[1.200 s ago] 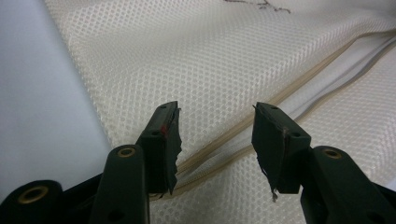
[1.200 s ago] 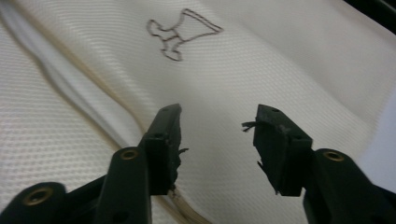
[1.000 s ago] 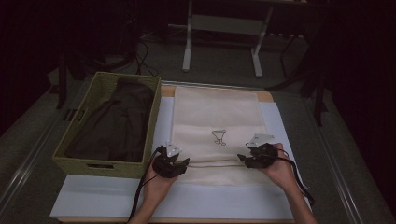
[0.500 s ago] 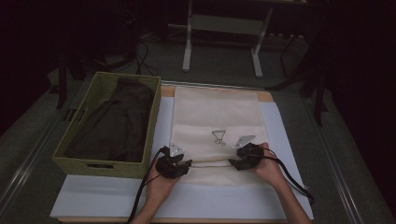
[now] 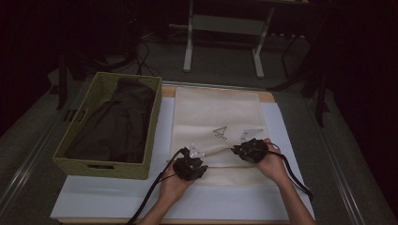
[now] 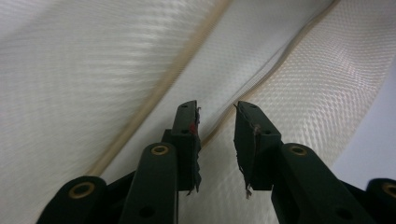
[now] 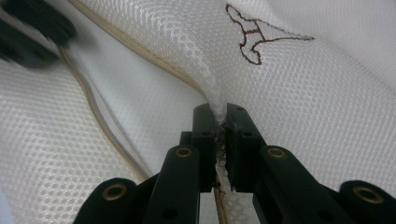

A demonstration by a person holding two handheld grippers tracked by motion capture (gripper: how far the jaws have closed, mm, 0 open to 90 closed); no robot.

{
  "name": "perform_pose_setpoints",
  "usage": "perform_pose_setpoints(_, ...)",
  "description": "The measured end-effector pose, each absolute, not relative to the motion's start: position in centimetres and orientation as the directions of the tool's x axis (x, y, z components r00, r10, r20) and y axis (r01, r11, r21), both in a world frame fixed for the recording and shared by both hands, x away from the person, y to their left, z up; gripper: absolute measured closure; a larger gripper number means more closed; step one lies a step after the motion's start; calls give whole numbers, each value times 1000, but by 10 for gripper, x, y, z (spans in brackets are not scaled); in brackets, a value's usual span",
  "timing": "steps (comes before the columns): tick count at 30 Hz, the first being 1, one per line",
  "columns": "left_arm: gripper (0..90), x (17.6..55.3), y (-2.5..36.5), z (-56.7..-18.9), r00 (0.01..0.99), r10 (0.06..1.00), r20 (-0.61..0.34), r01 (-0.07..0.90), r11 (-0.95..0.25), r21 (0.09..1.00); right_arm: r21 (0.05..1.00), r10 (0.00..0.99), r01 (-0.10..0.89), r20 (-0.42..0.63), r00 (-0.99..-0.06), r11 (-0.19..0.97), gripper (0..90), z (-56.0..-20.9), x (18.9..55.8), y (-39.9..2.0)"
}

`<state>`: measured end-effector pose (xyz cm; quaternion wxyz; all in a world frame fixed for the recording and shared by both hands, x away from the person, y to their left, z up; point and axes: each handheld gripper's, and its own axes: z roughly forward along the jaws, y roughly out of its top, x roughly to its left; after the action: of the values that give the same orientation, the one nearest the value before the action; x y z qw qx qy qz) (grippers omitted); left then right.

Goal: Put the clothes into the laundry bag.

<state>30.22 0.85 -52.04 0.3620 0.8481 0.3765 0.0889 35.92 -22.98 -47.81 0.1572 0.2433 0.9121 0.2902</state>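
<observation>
We work on the cream cloth that lies flat on the white sheet of the table, just beside the green basket with a dark garment inside. Compared with a second ago, both hands have come inward along the folded edge of the cloth. Our right hand-held gripper has just been closing and now it pinches the fabric near the small brown drawing. Our left hand-held gripper has also been closing, but a gap remains between its jaws and the hem lies in it, not yet pressed. We judge that one side is secured and the lift must wait for the left.
</observation>
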Motion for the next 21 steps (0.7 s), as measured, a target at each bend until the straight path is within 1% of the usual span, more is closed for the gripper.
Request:
perform_pose_setpoints(2,727,311,-1,-523,697,710,-95,573,-473,669,617,531,351,-130,-837,705,832,-475,360,-230)
perform_pose_setpoints(6,749,321,-5,-520,678,731,-83,576,-457,677,619,522,346,-124,-844,705,818,-475,359,-230)
perform_pose_setpoints(9,747,326,-4,-509,637,767,-74,569,-404,717,617,498,336,-105,-861,712,665,-478,359,-227)
perform_pose_setpoints(10,744,326,-4,-509,637,767,-74,569,-404,717,617,498,336,-105,-861,712,665,-478,359,-227)
perform_pose_setpoints(11,739,326,-4,-503,635,770,-68,555,-393,734,616,498,335,-108,-861,713,554,-480,359,-224)
perform_pose_setpoints(12,733,326,-4,-503,635,770,-68,555,-393,734,616,498,335,-108,-861,713,554,-480,359,-224)
perform_pose_setpoints(13,730,326,-3,-500,633,772,-65,547,-386,743,596,499,333,-133,-856,730,432,-484,362,-218)
perform_pose_setpoints(14,729,325,-2,-495,630,774,-65,536,-372,758,577,501,330,-162,-850,747,392,-486,363,-215)
perform_pose_setpoints(15,726,325,-2,-495,630,774,-65,536,-372,758,577,501,330,-162,-850,747,392,-486,363,-215)
perform_pose_setpoints(17,722,324,-2,-492,631,773,-67,532,-368,763,558,512,331,-202,-835,761,369,-490,370,-204)
perform_pose_setpoints(20,717,323,-1,-492,642,765,-58,530,-388,754,569,527,338,-203,-825,750,374,-487,377,-198)
perform_pose_setpoints(21,712,322,-2,-493,642,765,-56,530,-390,753,569,529,341,-203,-824,749,430,-483,384,-192)
